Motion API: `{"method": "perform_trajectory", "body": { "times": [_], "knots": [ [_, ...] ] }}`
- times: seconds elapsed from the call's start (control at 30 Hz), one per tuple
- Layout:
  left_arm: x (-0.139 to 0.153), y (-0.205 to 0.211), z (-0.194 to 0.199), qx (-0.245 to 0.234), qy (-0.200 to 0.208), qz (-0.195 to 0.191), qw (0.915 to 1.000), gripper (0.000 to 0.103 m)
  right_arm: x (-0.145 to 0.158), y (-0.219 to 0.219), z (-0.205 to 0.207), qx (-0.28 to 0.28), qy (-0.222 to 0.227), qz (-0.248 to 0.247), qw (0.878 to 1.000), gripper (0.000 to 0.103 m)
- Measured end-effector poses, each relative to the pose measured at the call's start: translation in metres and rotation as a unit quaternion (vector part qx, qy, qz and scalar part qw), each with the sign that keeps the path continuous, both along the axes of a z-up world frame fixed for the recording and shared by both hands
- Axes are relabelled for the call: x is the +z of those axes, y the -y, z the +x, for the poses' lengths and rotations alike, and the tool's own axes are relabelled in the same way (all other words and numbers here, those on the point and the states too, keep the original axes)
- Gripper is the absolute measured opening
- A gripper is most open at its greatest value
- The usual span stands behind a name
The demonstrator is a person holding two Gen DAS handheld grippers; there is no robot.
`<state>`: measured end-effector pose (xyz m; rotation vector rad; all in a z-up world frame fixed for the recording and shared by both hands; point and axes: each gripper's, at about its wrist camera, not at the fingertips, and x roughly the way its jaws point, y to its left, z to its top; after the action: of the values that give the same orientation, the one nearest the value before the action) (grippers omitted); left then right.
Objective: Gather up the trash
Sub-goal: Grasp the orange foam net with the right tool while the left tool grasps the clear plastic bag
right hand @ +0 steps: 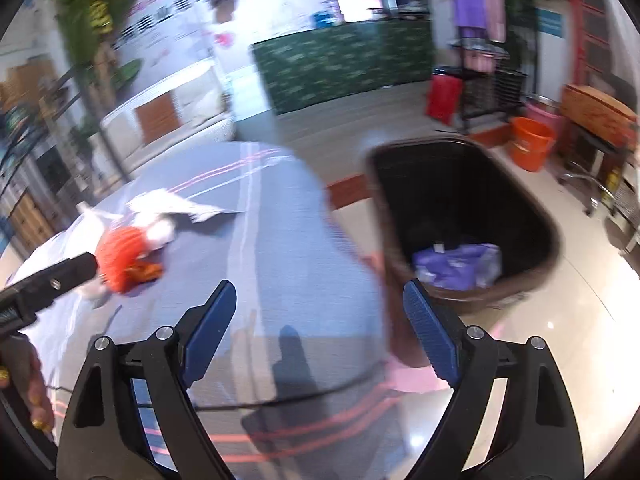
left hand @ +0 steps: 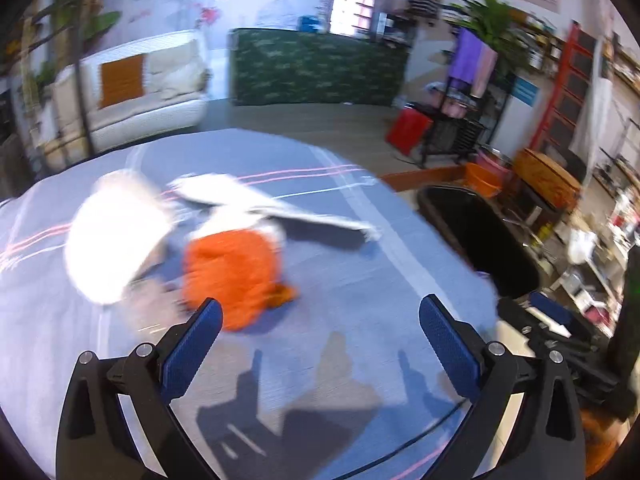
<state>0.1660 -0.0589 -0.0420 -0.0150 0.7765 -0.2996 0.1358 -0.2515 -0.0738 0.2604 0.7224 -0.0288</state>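
Two grippers are held spread wide with nothing between the jaws: the left gripper over bare blue tablecloth, the right gripper at the table's rounded edge. Orange trash and white paper lie mid-table. Just beyond that edge, the black bin stands on open floor, purple trash inside.

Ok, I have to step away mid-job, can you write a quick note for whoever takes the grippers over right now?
Left gripper: jaws open, nothing held, pointed at the table.
Right gripper: jaws open, nothing held, over the table edge near the bin.
On the blue tablecloth: orange wrapper, white crumpled paper, white flat sheet, close together.
Black bin stands on the floor beside the table.
Done: purple packaging lies in the bin.
Left: pick up the three pieces and drop them in.
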Motion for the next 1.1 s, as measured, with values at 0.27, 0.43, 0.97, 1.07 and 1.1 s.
{"method": "perform_trajectory", "body": {
  "times": [0.27, 0.43, 0.97, 1.07, 1.1],
  "knots": [
    [-0.016, -0.074, 0.001, 0.082, -0.019, 0.007, 0.9964, 0.096, 0.009, -0.072, 0.026, 0.092, -0.004, 0.01, 0.996, 0.085],
    [-0.019, -0.092, 0.012, 0.096, -0.027, -0.012, 0.995, 0.09, 0.013, -0.097, 0.032, 0.116, -0.003, 0.011, 0.993, 0.085],
    [-0.034, -0.111, 0.028, 0.106, -0.053, -0.051, 0.9916, 0.037, 0.016, -0.125, 0.047, 0.14, -0.013, -0.006, 0.99, 0.085],
    [-0.025, -0.118, 0.017, 0.121, -0.034, -0.059, 0.9904, 0.036, 0.013, -0.138, 0.057, 0.155, -0.021, -0.004, 0.988, 0.085],
    [-0.021, -0.12, 0.012, 0.124, -0.026, -0.061, 0.9901, 0.035, 0.011, -0.14, 0.059, 0.158, -0.023, -0.003, 0.987, 0.085]
  ]
}}
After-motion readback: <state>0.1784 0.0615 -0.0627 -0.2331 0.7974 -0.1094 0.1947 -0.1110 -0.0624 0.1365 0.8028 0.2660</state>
